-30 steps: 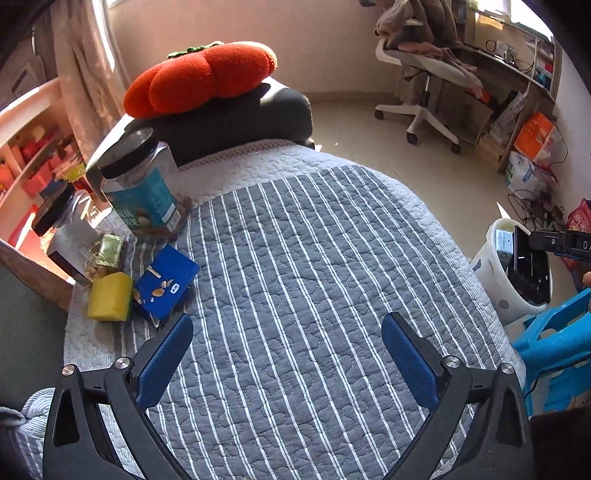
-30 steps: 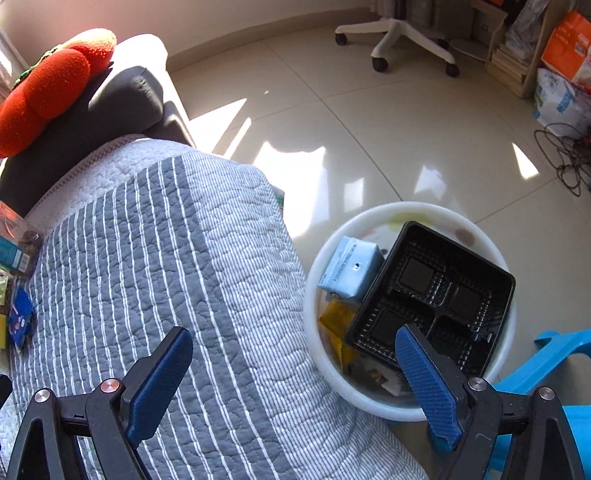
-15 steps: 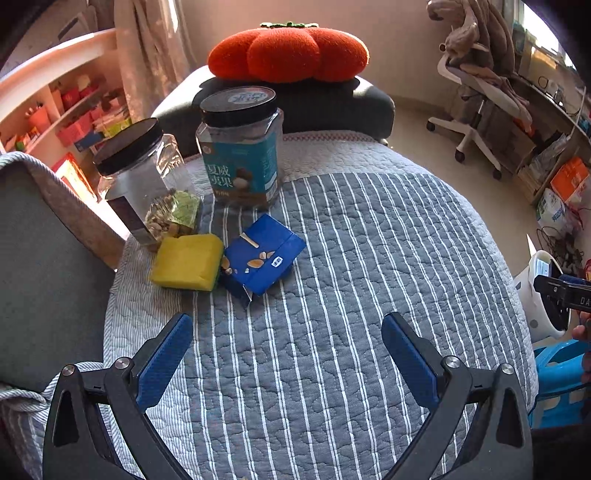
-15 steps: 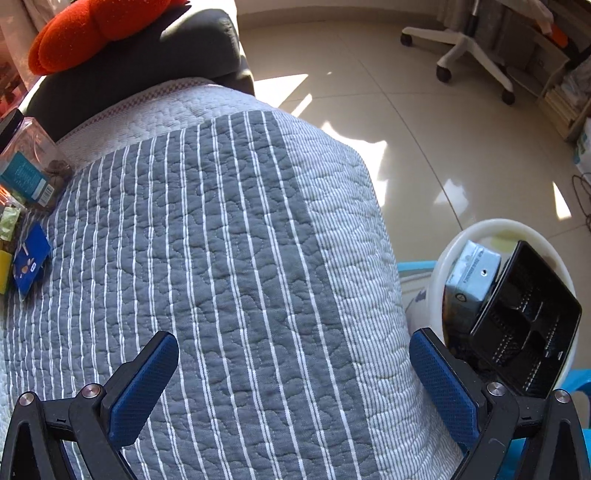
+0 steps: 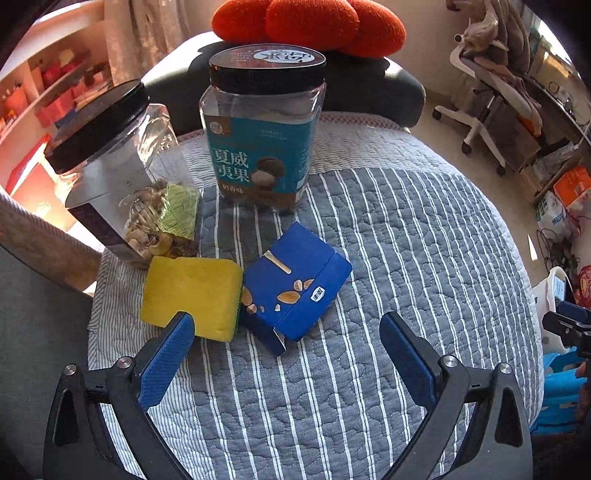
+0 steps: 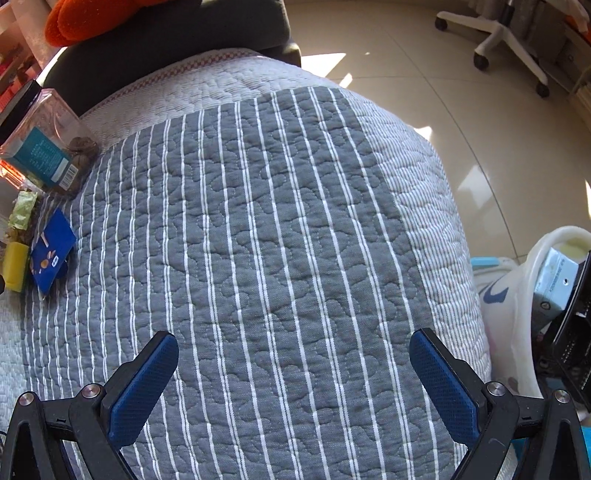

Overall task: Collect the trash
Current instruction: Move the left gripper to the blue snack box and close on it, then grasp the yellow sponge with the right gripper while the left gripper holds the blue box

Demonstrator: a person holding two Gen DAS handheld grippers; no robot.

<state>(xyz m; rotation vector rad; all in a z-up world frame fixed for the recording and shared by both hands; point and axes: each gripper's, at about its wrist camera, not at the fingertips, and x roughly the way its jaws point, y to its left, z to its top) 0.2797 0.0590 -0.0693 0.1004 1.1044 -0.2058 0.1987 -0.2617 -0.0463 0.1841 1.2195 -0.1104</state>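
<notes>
Trash is partly collected already, as I judge it: the white bin (image 6: 532, 280) stands on the floor to the right of my right gripper (image 6: 293, 373), past the edge of the quilt, and inside it I see a black plastic tray (image 6: 576, 332) and a pale blue carton (image 6: 556, 280). What is left lies just in front of my left gripper (image 5: 286, 349): a blue snack box (image 5: 295, 284), flattened and torn at one corner, between my two fingers and a little ahead of them. Touching it on the left is a yellow sponge (image 5: 190, 291), just beyond my left fingertip; whether this counts as trash I cannot say. Behind the sponge lies a small green wrapper (image 5: 179, 212) against a clear jar with a black lid (image 5: 110, 162), and further ahead is a jar with a teal label (image 5: 260, 136), with nuts at the bottom. The jars look like things to keep.

My left gripper is spread wide and holds nothing. My right gripper has just been opening and is now wide apart too, with only quilt between the fingers. So I think the blue box is the next piece to take.

Everything rests on a grey quilt with white stripes (image 6: 280, 229), soft and a little bumpy. Beyond it there is a dark cushion (image 5: 369, 88) with an orange plush (image 5: 310, 22) on top. Further away are a pale tiled floor (image 6: 424, 92) with patches of sun, a white office chair (image 5: 484, 107) and cluttered shelves.
</notes>
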